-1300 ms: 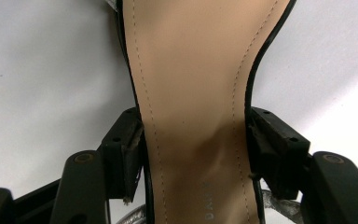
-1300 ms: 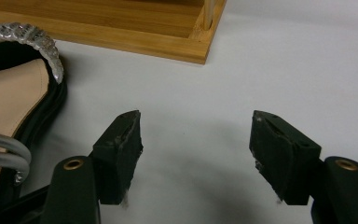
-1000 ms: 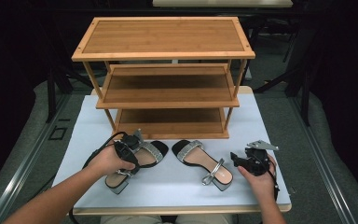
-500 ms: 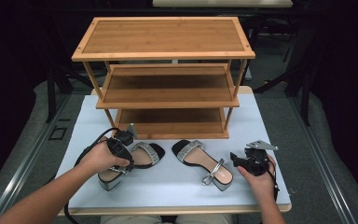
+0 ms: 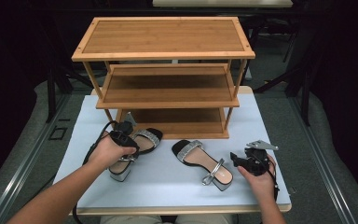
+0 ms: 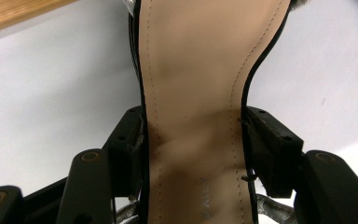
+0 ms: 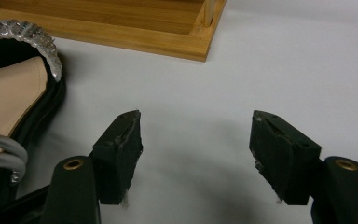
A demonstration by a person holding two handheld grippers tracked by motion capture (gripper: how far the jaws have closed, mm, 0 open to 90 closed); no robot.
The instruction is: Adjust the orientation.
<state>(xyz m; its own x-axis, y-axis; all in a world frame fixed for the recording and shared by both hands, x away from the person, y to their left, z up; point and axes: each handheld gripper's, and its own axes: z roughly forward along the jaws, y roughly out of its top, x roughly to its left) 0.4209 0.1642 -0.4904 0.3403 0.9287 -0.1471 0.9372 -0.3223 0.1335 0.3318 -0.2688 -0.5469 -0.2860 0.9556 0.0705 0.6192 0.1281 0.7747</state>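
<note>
Gripping the left sandal [image 5: 131, 151] across its narrow waist, the left hand-held gripper [image 5: 122, 138] has both pads against the black edges of the tan insole, as the left gripper view shows, so the jaws stand fairly wide but clamped on the shoe. This sandal sits at about 8 o'clock on the white worktop [image 5: 168, 179], its silver toe strap toward the rack and its block heel toward the person. Its long axis runs roughly from 7 to 1 o'clock, pointing at the bottom shelf [image 5: 177, 123] of the bamboo shoe rack [image 5: 163, 51], which lies just beyond the toe at 12 o'clock. That line, toe to shelf opening, is likely what the coming move depends on. The left hand [image 5: 106, 153] wraps over the tool from behind, forearm entering from 7 o'clock.

The second sandal [image 5: 204, 161] lies at 5 o'clock, angled from 11 to 5, apart from the first. Just beside its heel, the right hand-held gripper [image 5: 242, 161] rests low at 4 o'clock with jaws spread wide over bare worktop, holding nothing.
</note>
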